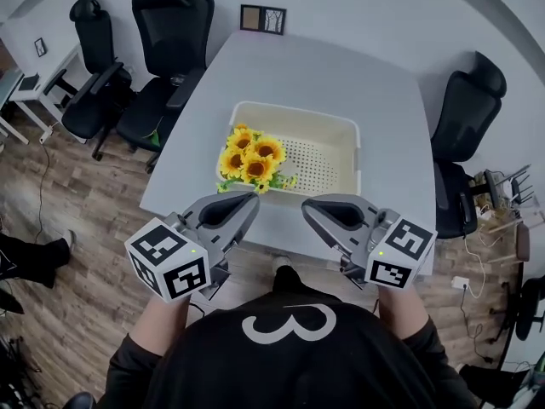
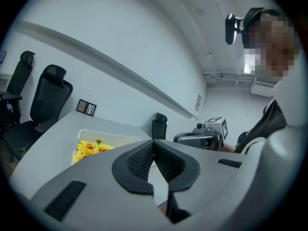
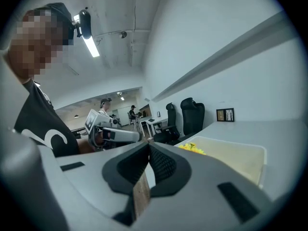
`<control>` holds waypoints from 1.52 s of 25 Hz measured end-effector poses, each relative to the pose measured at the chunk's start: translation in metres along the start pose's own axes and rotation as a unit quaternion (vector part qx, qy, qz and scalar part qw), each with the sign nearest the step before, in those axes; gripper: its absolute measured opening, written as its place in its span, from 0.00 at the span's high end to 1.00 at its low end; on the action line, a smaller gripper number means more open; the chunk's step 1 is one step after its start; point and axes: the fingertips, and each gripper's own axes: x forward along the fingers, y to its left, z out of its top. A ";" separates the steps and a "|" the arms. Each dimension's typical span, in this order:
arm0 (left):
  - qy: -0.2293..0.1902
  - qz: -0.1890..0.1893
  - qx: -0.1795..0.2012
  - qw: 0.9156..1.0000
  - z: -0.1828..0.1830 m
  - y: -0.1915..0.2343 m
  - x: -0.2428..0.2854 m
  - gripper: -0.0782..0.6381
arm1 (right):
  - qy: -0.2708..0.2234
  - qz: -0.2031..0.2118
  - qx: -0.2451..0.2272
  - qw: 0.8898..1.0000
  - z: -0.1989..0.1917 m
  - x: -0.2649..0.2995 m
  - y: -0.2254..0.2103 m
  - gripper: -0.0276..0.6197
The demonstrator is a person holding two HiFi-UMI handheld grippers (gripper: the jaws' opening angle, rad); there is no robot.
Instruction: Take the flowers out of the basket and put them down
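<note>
A bunch of yellow sunflowers (image 1: 251,158) lies in the left end of a cream perforated basket (image 1: 341,135) on the white table (image 1: 341,75). Both grippers hover over the table's near edge, in front of the basket, pointing at it. My left gripper (image 1: 252,199) is shut with nothing between its jaws, just short of the flowers. My right gripper (image 1: 306,205) is shut and empty too, near the basket's front wall. In the left gripper view the flowers (image 2: 89,148) show beyond the closed gripper (image 2: 153,141). In the right gripper view the flowers (image 3: 192,148) and basket (image 3: 240,153) lie ahead of the closed gripper (image 3: 148,144).
A small picture frame (image 1: 262,19) stands at the table's far edge. Black office chairs stand to the left (image 1: 166,49) and to the right (image 1: 464,118) of the table. Wooden floor surrounds it. Other people (image 3: 103,106) are far back in the room.
</note>
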 end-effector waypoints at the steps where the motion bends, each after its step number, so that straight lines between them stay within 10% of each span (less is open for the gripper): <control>1: 0.002 0.006 0.006 1.000 0.001 0.003 0.003 0.88 | -0.001 0.004 -0.002 1.000 0.003 0.003 -0.005 0.94; 30: 0.045 0.083 -0.022 0.995 -0.004 0.088 0.070 0.88 | 0.051 0.083 -0.003 0.995 -0.010 0.063 -0.123 0.94; 38: 0.033 0.090 -0.041 0.994 -0.005 0.098 0.059 0.88 | 0.110 0.101 -0.071 0.986 -0.036 0.075 -0.127 0.72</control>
